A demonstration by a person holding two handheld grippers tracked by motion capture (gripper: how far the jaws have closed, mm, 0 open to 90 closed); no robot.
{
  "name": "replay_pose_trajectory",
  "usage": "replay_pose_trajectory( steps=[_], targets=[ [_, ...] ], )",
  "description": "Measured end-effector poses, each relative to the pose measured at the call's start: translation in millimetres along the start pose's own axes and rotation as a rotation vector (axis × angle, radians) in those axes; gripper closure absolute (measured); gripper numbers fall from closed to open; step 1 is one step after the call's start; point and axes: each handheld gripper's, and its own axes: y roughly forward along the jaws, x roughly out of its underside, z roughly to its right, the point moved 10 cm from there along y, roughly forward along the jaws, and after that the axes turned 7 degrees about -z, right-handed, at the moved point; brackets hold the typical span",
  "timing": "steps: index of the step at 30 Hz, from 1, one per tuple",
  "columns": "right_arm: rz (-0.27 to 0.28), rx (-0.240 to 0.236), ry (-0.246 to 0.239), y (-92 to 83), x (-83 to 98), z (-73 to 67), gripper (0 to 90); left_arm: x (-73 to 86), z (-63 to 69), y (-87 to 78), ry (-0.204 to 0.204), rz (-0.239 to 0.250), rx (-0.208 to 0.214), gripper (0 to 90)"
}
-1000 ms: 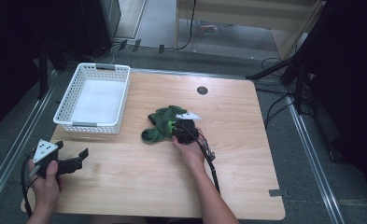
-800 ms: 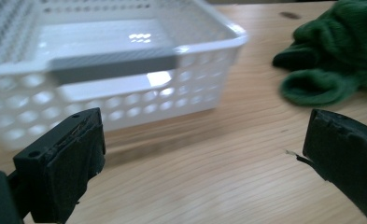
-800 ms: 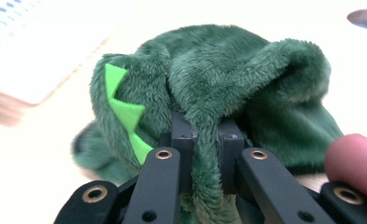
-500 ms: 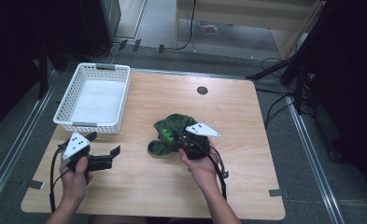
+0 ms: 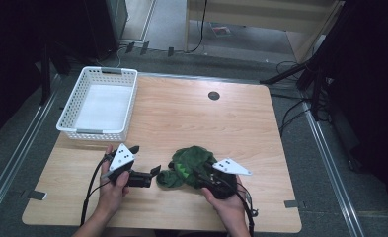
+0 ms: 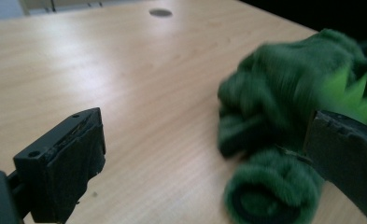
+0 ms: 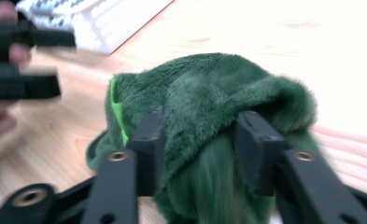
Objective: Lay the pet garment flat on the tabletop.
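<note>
**High view: green plush toy between two grippers near the table's front edge**

High view: green plush toy (image 5: 189,165) lying on the wooden table (image 5: 191,118), toward the near edge, slightly right of centre. Right gripper (image 5: 201,174) reaching into the toy from its right side, held in the right hand (image 5: 226,200), grey three-cornered plate on top, cable trailing back along the forearm. Left gripper (image 5: 154,173) held in the left hand (image 5: 113,185), pointing level toward the toy, its tips just beside the toy's left end. White basket (image 5: 100,104) standing at the far left of the table, well apart from the toy. Dark round hole (image 5: 213,95) in the tabletop farther back.

Left gripper view: jaws standing wide apart, bare wood between them. Plush toy (image 6: 293,121) blurred, ahead and to the right, partly behind the right-hand jaw; a rounded dark green limb lying lowest, bright green spikes showing higher up. No contact between pads and toy to be made out.

Right gripper view: jaws partly apart, just been opening, a thick fold of the toy's dark fur (image 7: 209,112) between them and draped over both pads. Whether the pads press the fur: cannot tell. Strip of bright green fabric beside the left-hand jaw. Left gripper (image 7: 24,60) blurred at the upper left, basket (image 7: 92,21) behind it.
</note>
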Motion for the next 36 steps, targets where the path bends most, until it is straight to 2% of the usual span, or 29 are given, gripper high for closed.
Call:
replay_pose_trajectory(
  steps=[1, 2, 3, 5, 6, 7, 10, 11, 12, 13, 15, 17, 18, 19, 20, 21, 22, 23, 24, 25, 28, 30, 31, 32, 33, 34, 35, 36],
  targets=[
    [0.011, 0.006, 0.009, -4.2, -1.3, 3.9, 50.5, 4.6, 2.4, 2.7, 0.001, -0.016, 0.011, 0.0],
    [0.064, 0.033, 0.031, -18.1, -8.3, 11.7, 47.0, 11.4, 7.0, 6.2, 0.011, -0.046, 0.036, 0.0],
    [0.064, 0.033, 0.031, -18.1, -8.3, 11.7, 47.0, 11.4, 7.0, 6.2, 0.011, -0.046, 0.036, 0.0],
    [0.100, 0.054, 0.036, -27.7, -13.2, 14.2, 44.8, 18.6, 13.4, 10.3, 0.023, -0.074, 0.052, 0.0],
    [0.115, 0.056, 0.028, -30.7, -14.9, 12.8, 44.2, 19.7, 16.3, 10.8, 0.017, -0.073, 0.069, 0.0],
    [0.122, 0.044, 0.018, -32.4, -15.3, 8.5, 43.8, 19.9, 19.2, 11.8, 0.010, -0.068, 0.078, 0.0],
    [0.094, -0.030, -0.035, -25.9, -11.7, -11.7, 43.1, 25.0, 29.5, 17.6, 0.033, -0.110, 0.102, 0.0],
    [0.078, -0.045, -0.043, -21.7, -9.7, -17.9, 43.2, 27.6, 31.7, 20.1, 0.035, -0.130, 0.102, 5.0],
    [0.056, -0.070, -0.064, -12.5, -7.3, -28.2, 45.3, 30.5, 33.5, 22.2, 0.039, -0.149, 0.104, 14.6],
    [0.048, -0.073, -0.080, -8.3, -6.7, -32.2, 46.3, 34.8, 37.2, 24.9, 0.052, -0.176, 0.120, 15.1],
    [0.043, -0.068, -0.094, -5.7, -6.2, -34.7, 47.3, 36.1, 38.1, 25.6, 0.062, -0.186, 0.118, 18.7],
    [0.022, -0.071, -0.127, 3.1, -4.7, -41.4, 50.6, 36.5, 37.2, 26.0, 0.052, -0.190, 0.117, 29.4],
    [-0.026, -0.059, -0.130, 13.7, -0.4, -42.2, 55.8, 37.4, 37.3, 26.4, 0.046, -0.197, 0.124, 38.9],
    [-0.026, -0.059, -0.130, 13.7, -0.4, -42.2, 55.8, 38.4, 37.2, 26.4, 0.053, -0.207, 0.131, 38.9],
    [-0.084, -0.028, -0.120, 25.2, 5.8, -37.2, 69.3, 39.2, 38.1, 27.4, 0.050, -0.212, 0.136, 47.2],
    [-0.084, -0.028, -0.120, 25.2, 5.8, -37.2, 69.3, 40.0, 38.0, 27.8, 0.053, -0.219, 0.136, 47.2],
    [-0.095, -0.021, -0.117, 28.0, 6.9, -35.1, 76.6, 40.4, 38.1, 28.2, 0.054, -0.224, 0.135, 50.9],
    [-0.074, -0.018, -0.108, 28.9, 0.6, -30.9, 85.5, 40.5, 38.0, 28.7, 0.048, -0.225, 0.133, 58.8],
    [-0.074, -0.018, -0.108, 28.9, 0.6, -30.9, 85.5, 40.8, 38.0, 28.6, 0.038, -0.230, 0.136, 58.8],
    [-0.062, -0.020, -0.110, 27.4, -4.1, -30.2, 86.4, 41.1, 37.3, 28.6, 0.033, -0.234, 0.139, 62.7],
    [0.011, -0.007, -0.125, 21.9, -37.8, -24.7, 87.6, 41.3, 36.2, 27.5, 0.029, -0.236, 0.139, 78.0],
    [0.070, 0.019, -0.119, 22.3, -68.2, -16.0, 87.7, 41.3, 36.8, 26.4, 0.027, -0.231, 0.147, 85.7],
    [0.128, 0.078, -0.118, 27.6, -101.0, -1.1, 87.2, 43.0, 36.7, 24.4, 0.035, -0.238, 0.153, 87.7],
    [0.128, 0.078, -0.118, 27.6, -101.0, -1.1, 87.2, 43.0, 36.7, 24.4, 0.035, -0.238, 0.153, 88.0],
    [0.146, 0.115, -0.126, 31.1, -112.3, 6.7, 85.4, 44.2, 36.5, 22.6, 0.029, -0.241, 0.158, 88.0],
    [0.156, 0.153, -0.109, 38.0, -127.3, 20.2, 79.5, 45.6, 36.4, 20.8, 0.027, -0.245, 0.164, 88.3],
    [0.150, 0.162, -0.076, 43.8, -135.6, 29.9, 74.2, 47.7, 37.2, 19.6, 0.022, -0.252, 0.171, 88.7],
    [0.142, 0.149, -0.045, 47.8, -141.2, 36.3, 68.7, 49.1, 37.4, 17.8, 0.027, -0.252, 0.174, 88.8]
  ],
)
